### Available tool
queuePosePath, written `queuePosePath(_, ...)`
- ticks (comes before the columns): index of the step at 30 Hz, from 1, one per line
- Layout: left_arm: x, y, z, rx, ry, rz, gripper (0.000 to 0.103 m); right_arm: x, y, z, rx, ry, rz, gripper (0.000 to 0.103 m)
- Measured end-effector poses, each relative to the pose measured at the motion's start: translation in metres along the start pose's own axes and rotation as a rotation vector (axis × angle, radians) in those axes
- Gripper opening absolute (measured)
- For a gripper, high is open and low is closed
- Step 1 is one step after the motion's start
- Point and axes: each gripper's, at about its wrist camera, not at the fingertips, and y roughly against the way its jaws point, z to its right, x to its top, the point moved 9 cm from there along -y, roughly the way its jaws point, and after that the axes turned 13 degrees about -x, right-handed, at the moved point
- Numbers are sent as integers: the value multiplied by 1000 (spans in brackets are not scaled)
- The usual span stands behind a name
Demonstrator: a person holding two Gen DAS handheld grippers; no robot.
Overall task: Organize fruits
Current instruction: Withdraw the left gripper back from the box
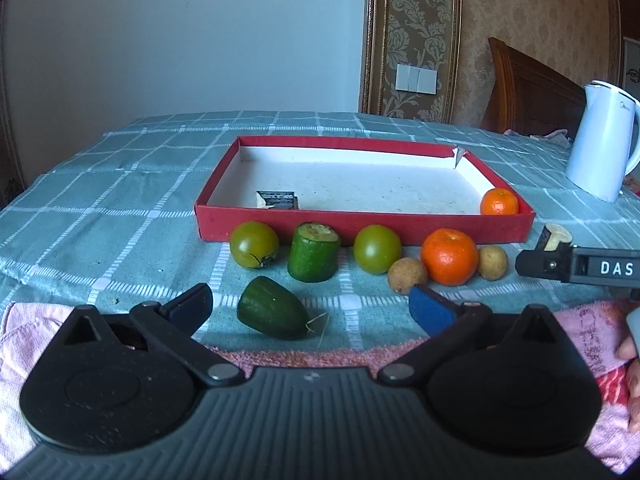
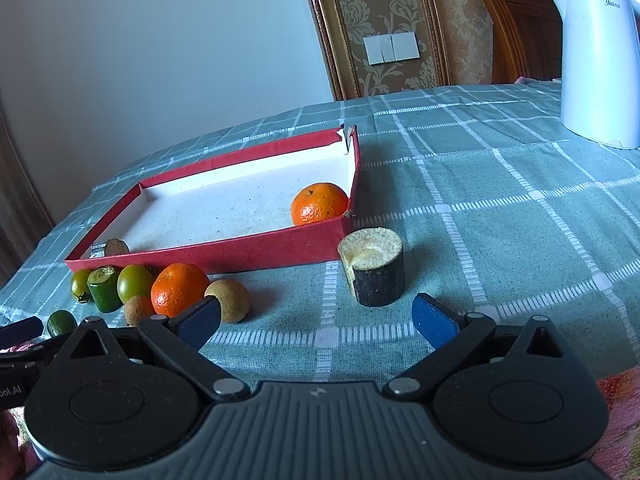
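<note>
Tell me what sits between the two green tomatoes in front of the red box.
An upright cucumber chunk, cut face up, stands between the left tomato and the right tomato; the left wrist view shows it best.

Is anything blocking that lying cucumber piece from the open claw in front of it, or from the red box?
Nothing sits between the left gripper and the lying cucumber piece. Toward the red box, though, the upright cucumber chunk and the green tomatoes line its near wall.
</note>
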Motion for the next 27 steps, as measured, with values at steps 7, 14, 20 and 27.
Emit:
queuePosePath(7,-4,-7,-8,-32,59,-34,103,2,4,4,39,-35,18,102)
queuePosePath(14,-6,-2,-3,-63,55,-17,103,5,22,8,34,-12,78,102)
queuePosePath(20,-7,-1,-2,-51,50,-14,102,18,25,10,-47,89,126,102)
queuePosePath(27,-7,-1,-2,-42,45,-19,99,24,11,12,-74,118,112,93)
